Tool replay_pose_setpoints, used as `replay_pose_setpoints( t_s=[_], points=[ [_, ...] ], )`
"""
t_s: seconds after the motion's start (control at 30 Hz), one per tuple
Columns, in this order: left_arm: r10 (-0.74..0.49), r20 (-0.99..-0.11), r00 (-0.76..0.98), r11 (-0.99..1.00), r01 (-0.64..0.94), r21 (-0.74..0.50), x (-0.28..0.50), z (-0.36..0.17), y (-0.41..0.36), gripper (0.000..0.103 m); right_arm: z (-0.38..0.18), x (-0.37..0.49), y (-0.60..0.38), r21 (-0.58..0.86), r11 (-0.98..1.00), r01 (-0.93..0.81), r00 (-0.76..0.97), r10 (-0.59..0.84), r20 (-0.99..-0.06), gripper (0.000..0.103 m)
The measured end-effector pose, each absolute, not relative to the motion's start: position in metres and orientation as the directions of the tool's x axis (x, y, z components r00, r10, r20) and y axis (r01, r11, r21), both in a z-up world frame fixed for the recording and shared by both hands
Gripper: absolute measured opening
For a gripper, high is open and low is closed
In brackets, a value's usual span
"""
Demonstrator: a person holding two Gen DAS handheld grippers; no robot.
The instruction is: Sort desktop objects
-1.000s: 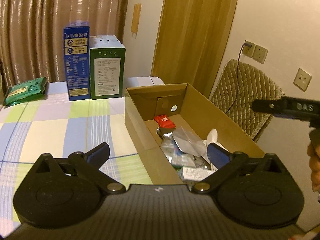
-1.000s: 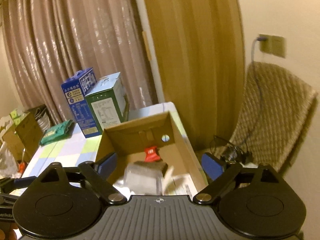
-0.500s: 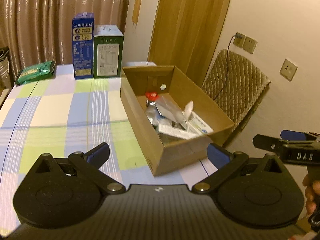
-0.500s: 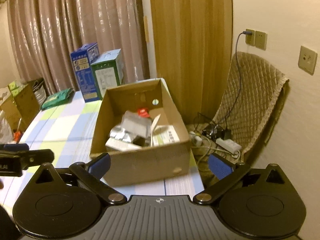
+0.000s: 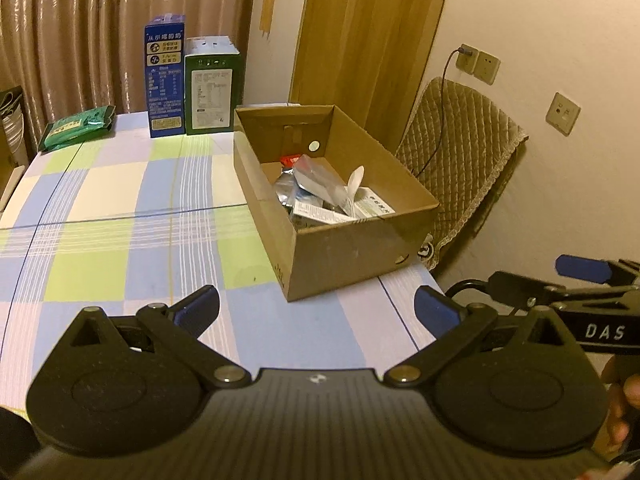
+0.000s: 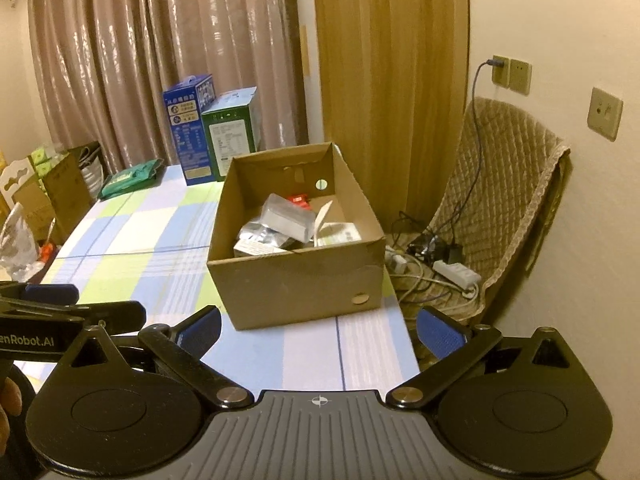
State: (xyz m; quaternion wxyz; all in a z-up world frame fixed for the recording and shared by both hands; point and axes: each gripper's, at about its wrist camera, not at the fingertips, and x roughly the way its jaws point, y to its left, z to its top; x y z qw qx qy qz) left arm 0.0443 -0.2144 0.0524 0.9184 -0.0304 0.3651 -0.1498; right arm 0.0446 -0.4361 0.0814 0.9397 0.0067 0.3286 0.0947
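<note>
An open cardboard box stands near the right edge of the checked tablecloth. Inside lie several small things: a silver foil pouch, a red packet, white cartons and papers. My left gripper hovers over the near part of the table, open and empty, well short of the box. My right gripper is also open and empty, back from the box's near wall. Each gripper shows at the edge of the other's view.
A blue carton and a green carton stand upright at the table's far end, with a green packet to their left. A quilted chair with cables and a power strip stands right of the table.
Both grippers have drawn back from above the box toward the near end of the table, so the whole box now shows. The silver pouch that was dropping from the right gripper rests inside.
</note>
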Motion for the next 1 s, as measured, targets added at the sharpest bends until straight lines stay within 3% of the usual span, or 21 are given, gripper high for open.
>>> replay_pose_setpoints(
  t_s=[1.0],
  points=[
    [-0.259,-0.654,0.711,0.966,0.183,-0.183,0.041,0.043,-0.196,0.102,0.072,0.042,-0.419,0.058,0.982,-0.181,0.748,0.176,-0.640,0.101]
  ],
)
